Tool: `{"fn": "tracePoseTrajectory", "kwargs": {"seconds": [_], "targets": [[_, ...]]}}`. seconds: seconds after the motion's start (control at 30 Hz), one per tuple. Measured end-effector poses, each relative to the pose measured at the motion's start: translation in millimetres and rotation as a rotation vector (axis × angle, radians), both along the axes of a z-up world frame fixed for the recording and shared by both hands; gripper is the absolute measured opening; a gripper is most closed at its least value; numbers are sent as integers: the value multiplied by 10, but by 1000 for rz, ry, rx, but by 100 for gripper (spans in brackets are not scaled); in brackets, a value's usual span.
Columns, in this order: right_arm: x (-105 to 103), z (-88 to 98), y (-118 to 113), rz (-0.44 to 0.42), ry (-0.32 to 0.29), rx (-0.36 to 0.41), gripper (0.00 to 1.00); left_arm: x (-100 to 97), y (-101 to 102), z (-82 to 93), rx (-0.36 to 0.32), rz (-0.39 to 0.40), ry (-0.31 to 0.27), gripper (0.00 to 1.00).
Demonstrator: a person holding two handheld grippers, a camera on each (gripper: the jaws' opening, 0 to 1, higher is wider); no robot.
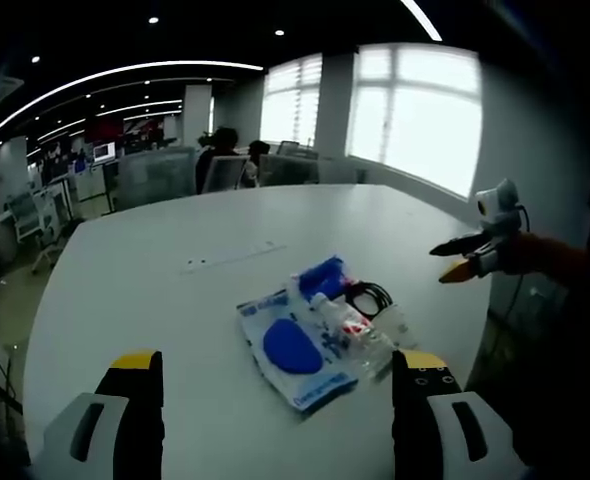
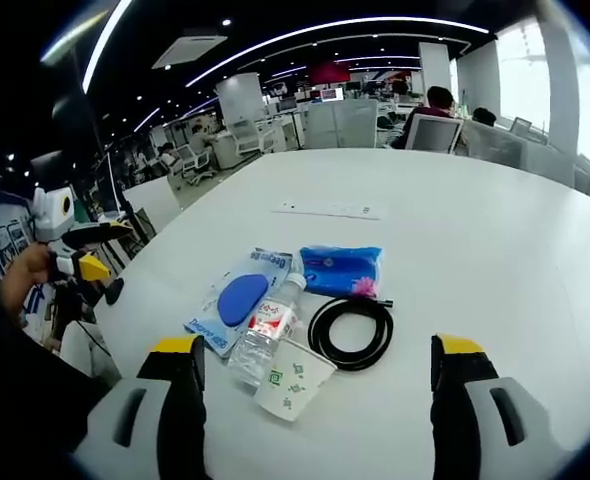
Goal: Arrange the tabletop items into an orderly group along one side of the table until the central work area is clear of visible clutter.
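While both grippers hover above the white table [image 2: 495, 250] with jaws spread wide and holding nothing, the clutter sits bunched together in the right gripper view, from about 10 to 12 o'clock of the right gripper [image 2: 315, 385]. A paper cup [image 2: 293, 378] lies tipped on its side touching a water bottle [image 2: 265, 328], which rests across a flat packet with a blue disc [image 2: 237, 298]. A blue pouch [image 2: 340, 270] lies at 12 o'clock of a black cable coil [image 2: 352, 332].

The cup looks light and easily crushed, so a gentle pinch on its rim would suit. The bottle, likely heavier and prone to rolling, is best taken across its middle. The coil is floppy; pinching both strands at one side should keep it together.

The left gripper [image 1: 275, 400] faces the same pile from the opposite side.
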State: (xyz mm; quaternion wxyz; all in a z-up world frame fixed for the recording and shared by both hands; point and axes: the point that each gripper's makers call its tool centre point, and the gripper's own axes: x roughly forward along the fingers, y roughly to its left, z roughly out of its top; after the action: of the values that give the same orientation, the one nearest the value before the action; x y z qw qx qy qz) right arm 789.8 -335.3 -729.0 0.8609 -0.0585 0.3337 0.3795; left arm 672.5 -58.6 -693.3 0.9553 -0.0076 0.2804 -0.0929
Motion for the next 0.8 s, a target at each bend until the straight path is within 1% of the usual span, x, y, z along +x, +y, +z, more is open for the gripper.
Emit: {"fn": "tracePoseTrajectory", "kwargs": {"seconds": [0.2,0.47,0.6,0.8], "targets": [[-4,7,18,3,6,5,87,16,36,8,-2,11,-4,95],[34,31,67,5,0,11,87,50,9,7,0,-1,-5,95],[56,29,115,11,2,13,85,58,-20,-15,3,-14,3,93],[75,43,200,30,2,13,84,72,-32,-51,-8,-13,12,89]]}}
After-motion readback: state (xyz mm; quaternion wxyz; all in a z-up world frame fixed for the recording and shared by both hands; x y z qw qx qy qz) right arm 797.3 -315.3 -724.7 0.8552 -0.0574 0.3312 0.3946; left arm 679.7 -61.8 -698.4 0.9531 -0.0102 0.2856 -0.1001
